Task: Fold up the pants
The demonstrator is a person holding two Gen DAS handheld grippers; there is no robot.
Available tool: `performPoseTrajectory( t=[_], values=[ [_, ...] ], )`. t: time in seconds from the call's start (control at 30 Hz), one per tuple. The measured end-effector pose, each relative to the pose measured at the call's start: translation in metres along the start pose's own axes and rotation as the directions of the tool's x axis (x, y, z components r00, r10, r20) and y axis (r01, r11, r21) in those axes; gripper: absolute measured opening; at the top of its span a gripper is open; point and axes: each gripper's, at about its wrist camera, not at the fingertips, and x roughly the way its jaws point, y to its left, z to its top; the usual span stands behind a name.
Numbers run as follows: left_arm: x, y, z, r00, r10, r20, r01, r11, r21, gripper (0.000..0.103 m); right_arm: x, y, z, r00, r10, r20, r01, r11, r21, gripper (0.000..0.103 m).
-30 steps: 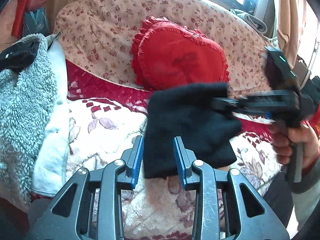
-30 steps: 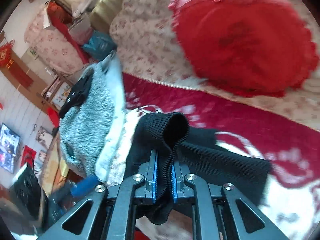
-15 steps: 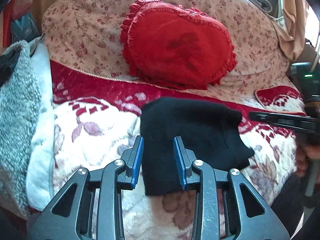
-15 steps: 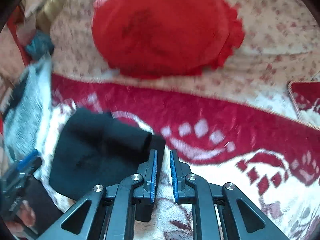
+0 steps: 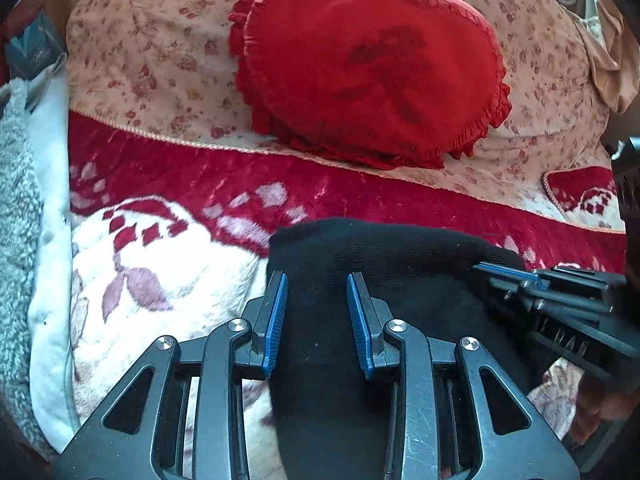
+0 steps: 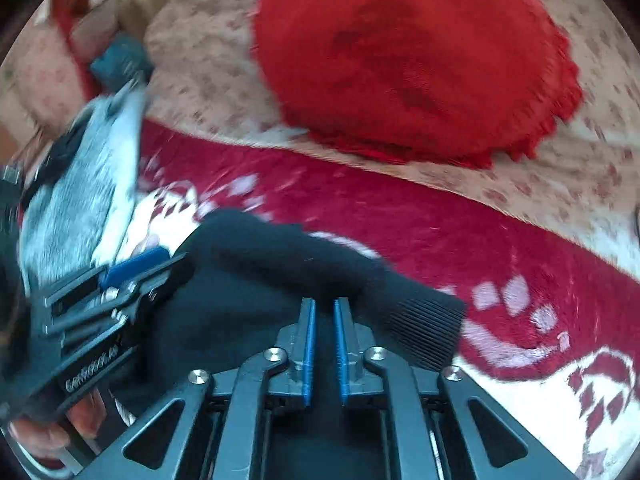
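Red-and-white floral plush blanket [image 5: 168,280] covers bed; folded black knit pants [image 5: 400,264] lie on it, grey fleece garment [image 5: 16,208] at left edge, red heart-shaped ruffled cushion [image 5: 372,64] behind.

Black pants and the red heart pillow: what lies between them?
In the left wrist view, only a band of red blanket separates the folded black pants from the red heart pillow; nothing else lies there.
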Motion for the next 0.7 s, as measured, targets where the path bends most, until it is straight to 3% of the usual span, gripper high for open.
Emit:
performPoseTrajectory(
  t=[0.1, 0.3, 0.5, 0.7],
  values=[
    [0.004, -0.004, 0.000, 1.000, 0.021, 0.009, -0.021, 1.000, 0.007, 0.029, 0.003, -0.014, 0.002, 1.000, 0.026, -0.008, -0.026, 0.999, 0.026, 0.001],
    [-0.020, 0.007, -0.009, 1.000, 0.002, 0.007, -0.002, 1.000, -0.013, 0.029, -0.027, 0.007, -0.003, 0.999, 0.037, 0.001, -0.037, 0.999, -0.024, 0.008],
    [-0.039, 0.004, -0.031, 1.000, 0.014, 0.010, -0.013, 1.000, -0.004, 0.029, -0.049, 0.038, -0.037, 1.000, -0.010, -0.017, 0.007, 0.986, -0.165, 0.009],
    [-0.035, -0.003, -0.046, 0.999, 0.045, 0.006, -0.045, 0.999, -0.014, 0.044, -0.048, 0.021, -0.063, 0.997, -0.057, -0.051, 0.050, 0.988, -0.143, 0.011]
  ],
)
